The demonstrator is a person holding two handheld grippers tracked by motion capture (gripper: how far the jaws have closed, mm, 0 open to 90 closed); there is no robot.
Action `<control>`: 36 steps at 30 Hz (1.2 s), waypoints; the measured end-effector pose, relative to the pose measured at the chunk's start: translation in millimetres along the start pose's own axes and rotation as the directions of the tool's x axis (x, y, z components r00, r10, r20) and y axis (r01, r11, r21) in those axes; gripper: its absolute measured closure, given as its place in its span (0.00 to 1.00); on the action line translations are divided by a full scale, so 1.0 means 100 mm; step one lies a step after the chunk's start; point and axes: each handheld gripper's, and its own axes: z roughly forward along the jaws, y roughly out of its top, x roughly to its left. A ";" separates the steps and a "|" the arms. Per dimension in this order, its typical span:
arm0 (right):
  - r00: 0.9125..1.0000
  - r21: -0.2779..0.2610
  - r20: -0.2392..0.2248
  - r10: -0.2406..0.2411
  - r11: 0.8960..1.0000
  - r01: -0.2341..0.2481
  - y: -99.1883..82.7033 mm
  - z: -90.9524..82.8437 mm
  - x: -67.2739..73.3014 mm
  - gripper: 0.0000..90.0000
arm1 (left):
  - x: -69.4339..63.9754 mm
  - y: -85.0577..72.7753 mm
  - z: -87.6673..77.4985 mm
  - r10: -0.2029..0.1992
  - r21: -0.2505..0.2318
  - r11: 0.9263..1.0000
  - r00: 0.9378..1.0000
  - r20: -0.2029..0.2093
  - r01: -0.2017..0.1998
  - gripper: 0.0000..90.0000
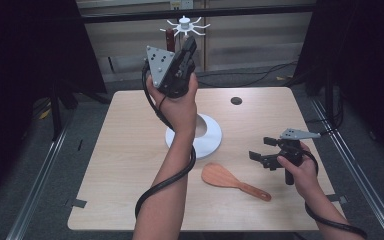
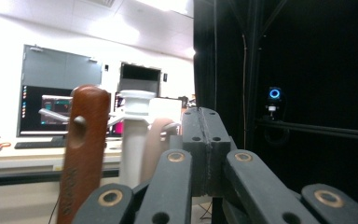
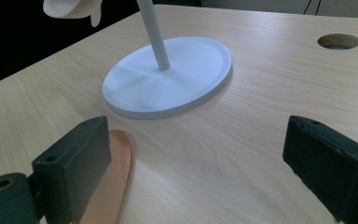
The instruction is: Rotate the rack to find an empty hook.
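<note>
Wood-grain tabletop (image 1: 125,165), pale with rounded corners, and loads of bare surface down its left half, nothing near that edge. Moving right, the left gripper (image 1: 190,42) is held high over the far middle of the table, jaws pressed together with nothing between them. Its tips are right up by the white rack with radiating hooks (image 1: 185,25). From the left gripper view, a reddish-brown wooden utensil handle with a hole in it (image 2: 83,149) hangs just beside the rack's white post (image 2: 135,140), close to the shut jaws. Below that sits the rack's round white disc base (image 1: 211,136), mid-table. A brown wooden rice paddle (image 1: 232,181) lies flat nearer the front edge, apart from the base. Further right, the right gripper (image 1: 261,149) hovers low with jaws wide apart, empty, paddle blade just beside its tip. A small round hole (image 1: 236,100) sits near the far edge.
</note>
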 end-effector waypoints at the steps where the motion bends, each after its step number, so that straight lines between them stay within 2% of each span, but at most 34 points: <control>1: 1.000 0.001 -0.001 0.001 1.000 -0.001 0.00 0.00 0.00 0.08 | 0.01 0.00 0.00 0.000 0.001 1.000 1.000 0.003 0.000 1.00; 25: 1.000 0.017 -0.003 -0.015 1.000 0.015 -0.02 0.04 0.02 0.08 | 0.24 0.05 -0.07 -0.014 0.014 1.000 0.999 -0.036 0.014 1.00; 36: 1.000 0.019 0.002 -0.017 1.000 0.016 -0.01 0.02 0.02 0.08 | 0.28 0.04 -0.08 -0.015 0.028 0.999 0.999 -0.031 0.016 1.00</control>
